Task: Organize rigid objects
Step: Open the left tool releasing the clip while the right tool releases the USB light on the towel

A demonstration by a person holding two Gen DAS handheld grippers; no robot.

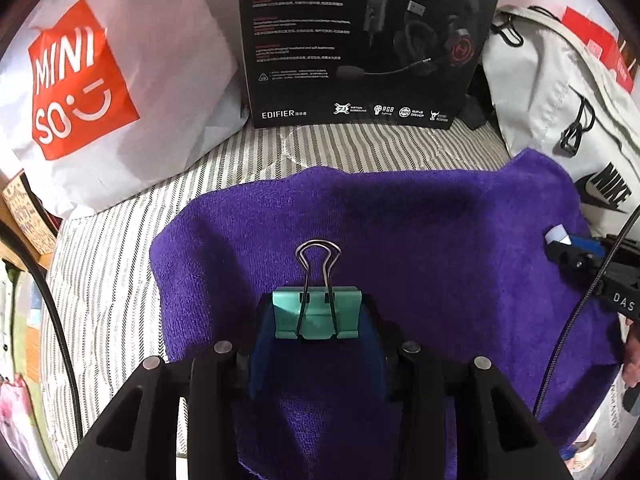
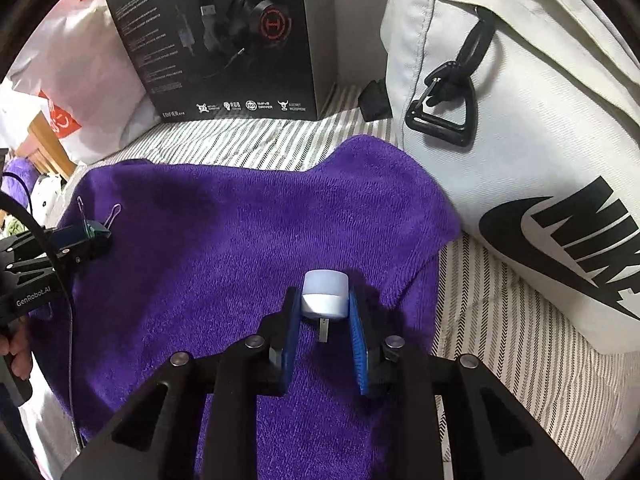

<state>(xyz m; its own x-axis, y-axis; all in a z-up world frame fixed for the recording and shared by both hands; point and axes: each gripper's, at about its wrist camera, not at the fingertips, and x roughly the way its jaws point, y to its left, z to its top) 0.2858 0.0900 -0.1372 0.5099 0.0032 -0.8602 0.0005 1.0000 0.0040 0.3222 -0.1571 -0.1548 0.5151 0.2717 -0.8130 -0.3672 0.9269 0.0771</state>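
A teal binder clip [image 1: 316, 314] with wire handles is pinched between the blue pads of my left gripper [image 1: 318, 304], just above a purple towel [image 1: 440, 220]. In the right wrist view that clip [image 2: 94, 228] and the left gripper [image 2: 90, 240] show at the towel's left edge. A small white plug-in light [image 2: 324, 296] with a metal prong lies on the purple towel [image 2: 240, 220] between the fingers of my right gripper [image 2: 323, 300]. Its pads stand slightly off the light's sides. The left wrist view shows the right gripper [image 1: 568, 248] at the far right.
A black headset box [image 1: 360, 40] stands upright behind the towel. A white Miniso bag [image 1: 100, 80] sits at the back left and a white Nike bag [image 2: 520, 160] crowds the right. Striped bedding [image 1: 100, 260] lies under everything. A hand [image 2: 16, 348] grips the left tool.
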